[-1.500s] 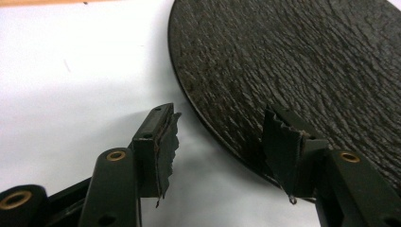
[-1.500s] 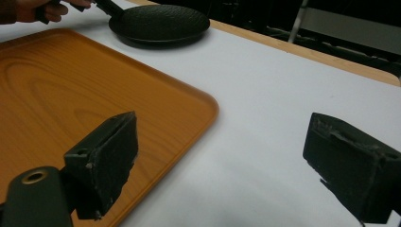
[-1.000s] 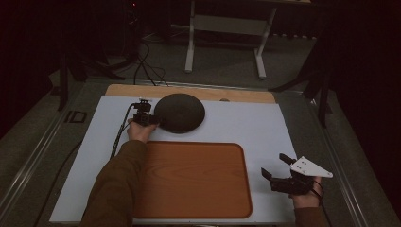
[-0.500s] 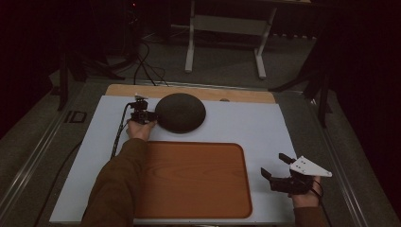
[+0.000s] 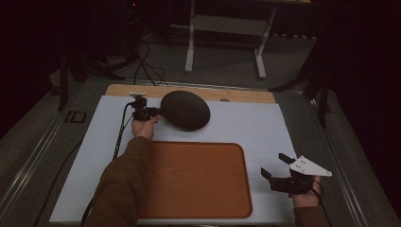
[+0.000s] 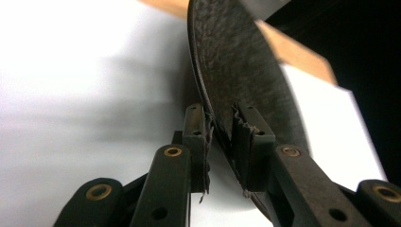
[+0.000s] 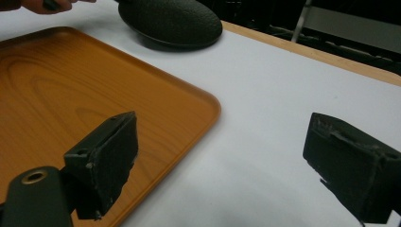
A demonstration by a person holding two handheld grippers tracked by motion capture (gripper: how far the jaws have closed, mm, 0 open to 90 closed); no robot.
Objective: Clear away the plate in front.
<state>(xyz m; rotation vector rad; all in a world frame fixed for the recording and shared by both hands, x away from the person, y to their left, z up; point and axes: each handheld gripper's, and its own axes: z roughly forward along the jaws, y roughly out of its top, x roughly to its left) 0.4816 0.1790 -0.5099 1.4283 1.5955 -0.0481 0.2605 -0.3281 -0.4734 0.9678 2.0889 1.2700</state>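
As the high view takes in the table, the left gripper [image 5: 153, 112] sits at the left rim of the dark round plate [image 5: 185, 109], which lies upside down, dome up, on the white mat [image 5: 265, 127] just beyond the wooden tray [image 5: 198, 177]. A second ago those jaws stood wider around the same rim; they have just been closing, with the plate's edge between them. That reads as the grab being made, so a lift or a flip toward the tray looks like the next step, though the plate has not visibly left the mat yet. The right gripper [image 5: 276, 166] hovers low over the mat to the right of the tray, well apart from the plate, in the same spot as before.

In the left gripper view, the plate's thin edge [image 6: 222, 101] runs straight between the two fingers [image 6: 248, 130], narrow now, pads pressing it from both faces.

In the right gripper view, the jaws stand wide with nothing between them, the tray's corner [image 7: 189, 101] beneath the left finger, and the plate [image 7: 170, 21] far off at the top.
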